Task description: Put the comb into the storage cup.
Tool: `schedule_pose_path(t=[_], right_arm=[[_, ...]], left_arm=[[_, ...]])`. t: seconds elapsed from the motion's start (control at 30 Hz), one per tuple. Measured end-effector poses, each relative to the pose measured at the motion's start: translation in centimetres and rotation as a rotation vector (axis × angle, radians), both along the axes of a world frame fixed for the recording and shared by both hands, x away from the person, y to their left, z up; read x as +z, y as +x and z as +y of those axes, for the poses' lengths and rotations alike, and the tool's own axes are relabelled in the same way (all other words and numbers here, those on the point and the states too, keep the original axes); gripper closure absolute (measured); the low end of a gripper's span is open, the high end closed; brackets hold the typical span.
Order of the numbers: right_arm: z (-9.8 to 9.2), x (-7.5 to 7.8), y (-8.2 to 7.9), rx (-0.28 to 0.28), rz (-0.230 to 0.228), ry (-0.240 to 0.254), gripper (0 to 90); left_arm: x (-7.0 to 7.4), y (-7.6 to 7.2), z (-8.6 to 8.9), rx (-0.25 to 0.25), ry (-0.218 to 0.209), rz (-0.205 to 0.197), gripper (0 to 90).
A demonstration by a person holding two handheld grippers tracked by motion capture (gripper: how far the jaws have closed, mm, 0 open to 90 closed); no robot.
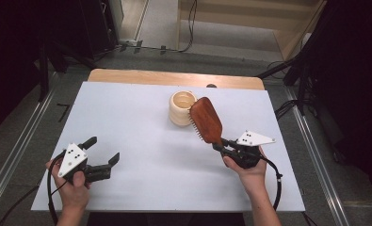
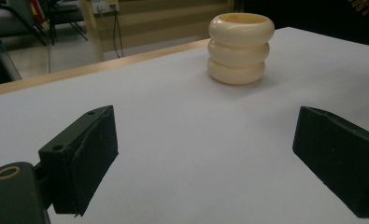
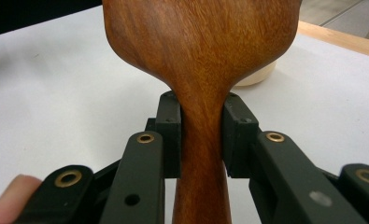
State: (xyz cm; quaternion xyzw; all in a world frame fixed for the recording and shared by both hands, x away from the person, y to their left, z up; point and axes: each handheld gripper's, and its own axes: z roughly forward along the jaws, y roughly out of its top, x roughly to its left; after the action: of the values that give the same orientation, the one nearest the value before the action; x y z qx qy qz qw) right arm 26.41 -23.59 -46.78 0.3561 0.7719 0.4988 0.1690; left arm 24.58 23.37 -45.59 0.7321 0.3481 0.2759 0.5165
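right gripper (image 1: 220, 144) pinches the wooden hairbrush (image 1: 206, 119) by its neck, head raised beside the cream holder (image 1: 182, 108). left gripper (image 1: 103, 151) stands spread and empty. a careless swing could topple the holder, or the brush could pivot in that narrow grip.

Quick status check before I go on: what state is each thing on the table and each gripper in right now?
Hairbrush: held by its handle, lifted off the table, head beside the holder, bristles facing left.
Cream ribbed holder: upright on the sheet, open top, nothing visible inside.
Right gripper: shut on the hairbrush handle.
Left gripper: open, nothing between its jaws.
White sheet: lying flat on the table.
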Motion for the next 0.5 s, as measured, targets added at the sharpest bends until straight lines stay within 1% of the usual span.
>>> schedule_pose_path(t=[0.17,0.3,0.33,0.5], right_arm=[[0.4,0.0,-0.1,-0.003,-0.008,0.008,70.4],[0.8,-0.2,-0.2,-0.006,-0.014,0.013,70.5],[0.9,-0.2,-0.2,-0.003,-0.021,0.009,70.4],[1.3,-0.3,-0.3,-0.007,-0.025,0.013,70.4]], left_arm=[[0.8,0.6,-1.7,-0.039,-0.006,-0.003,7.1],[1.0,1.1,-2.8,-0.054,-0.032,-0.002,7.1],[1.0,1.2,-3.1,-0.058,-0.036,-0.002,7.0],[1.2,1.7,-4.4,-0.074,-0.045,-0.003,7.1]])
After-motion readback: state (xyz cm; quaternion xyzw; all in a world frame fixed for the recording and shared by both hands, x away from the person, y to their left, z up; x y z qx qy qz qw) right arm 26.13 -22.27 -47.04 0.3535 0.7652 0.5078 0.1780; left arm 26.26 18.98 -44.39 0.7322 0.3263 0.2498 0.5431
